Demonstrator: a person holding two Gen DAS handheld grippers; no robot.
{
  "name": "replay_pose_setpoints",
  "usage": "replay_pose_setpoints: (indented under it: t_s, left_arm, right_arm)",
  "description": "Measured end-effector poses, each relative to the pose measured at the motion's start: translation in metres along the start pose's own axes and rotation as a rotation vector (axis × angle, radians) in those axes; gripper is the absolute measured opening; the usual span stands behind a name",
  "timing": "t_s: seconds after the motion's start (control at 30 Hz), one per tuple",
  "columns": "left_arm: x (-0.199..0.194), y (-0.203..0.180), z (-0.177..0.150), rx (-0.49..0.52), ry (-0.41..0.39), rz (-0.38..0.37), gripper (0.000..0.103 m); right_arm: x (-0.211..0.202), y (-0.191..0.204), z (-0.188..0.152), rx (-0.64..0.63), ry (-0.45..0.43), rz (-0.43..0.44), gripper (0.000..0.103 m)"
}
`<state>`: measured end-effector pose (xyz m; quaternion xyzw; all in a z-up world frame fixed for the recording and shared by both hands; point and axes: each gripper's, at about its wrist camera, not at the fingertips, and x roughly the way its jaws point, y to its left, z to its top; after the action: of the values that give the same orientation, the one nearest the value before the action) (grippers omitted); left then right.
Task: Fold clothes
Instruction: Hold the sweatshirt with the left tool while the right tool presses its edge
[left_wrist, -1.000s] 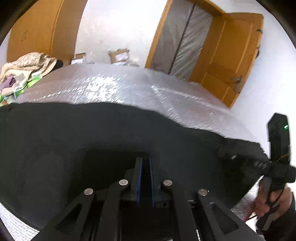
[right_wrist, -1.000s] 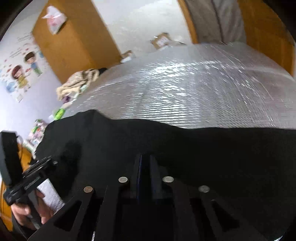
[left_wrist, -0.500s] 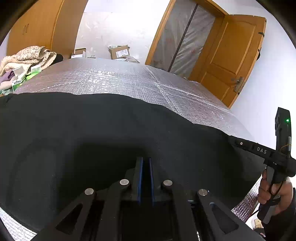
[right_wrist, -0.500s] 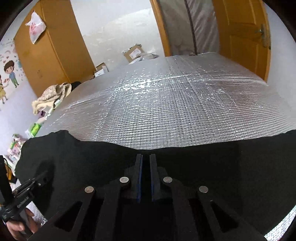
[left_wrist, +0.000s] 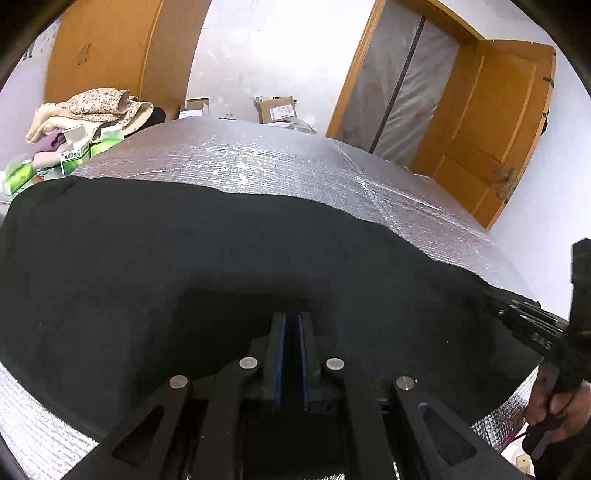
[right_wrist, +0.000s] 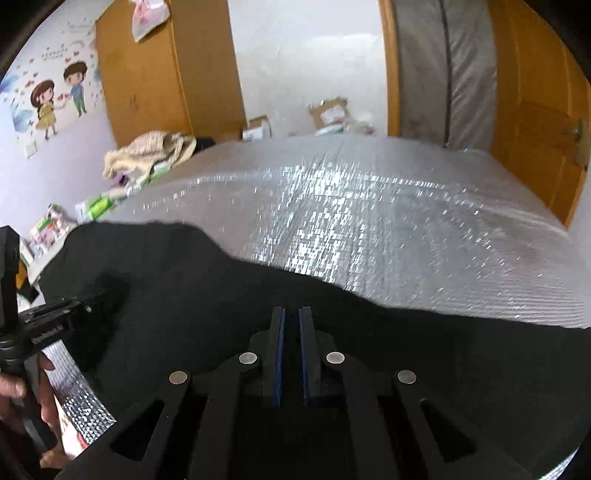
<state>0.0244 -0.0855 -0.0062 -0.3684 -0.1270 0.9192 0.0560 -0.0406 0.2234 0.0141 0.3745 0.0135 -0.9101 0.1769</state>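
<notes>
A black garment (left_wrist: 221, 258) lies spread over the near part of a silver foil-covered surface (left_wrist: 295, 166). My left gripper (left_wrist: 291, 315) is shut on its near edge, with dark cloth bunched up around the blue pads. My right gripper (right_wrist: 291, 309) is shut on the same garment (right_wrist: 184, 288) farther along that edge. Only a thin slit shows between its pads. In the left wrist view the right gripper's body (left_wrist: 532, 325) reaches into the cloth at the far right, held by a hand (left_wrist: 554, 406). In the right wrist view the left gripper's body (right_wrist: 55, 314) shows at the far left.
A pile of beige clothes (left_wrist: 92, 110) and green boxes (left_wrist: 74, 155) sit past the surface's far left corner. Cardboard boxes (left_wrist: 277, 109) lie on the floor behind. An orange door (left_wrist: 491, 129) stands open at the right. The far half of the foil (right_wrist: 369, 221) is bare.
Both grippers have shifted a little with the garment still pinched. The right wrist view has tilted, and the slit between its pads is slightly wider than a second ago.
</notes>
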Motion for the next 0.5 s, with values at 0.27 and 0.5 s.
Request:
replay_pose_setpoints:
  t_s: [0.27,0.5]
  left_arm:
    - [-0.024,0.02,0.007,-0.039,-0.072,0.098,0.006]
    - [-0.019,0.034,0.011,-0.071,-0.013,0.166,0.006]
  right_arm:
    - [0.004,-0.011,0.008,0.059,0.014,0.011,0.008]
    - [0.025,0.014,0.015,0.0,0.098,0.067,0.008]
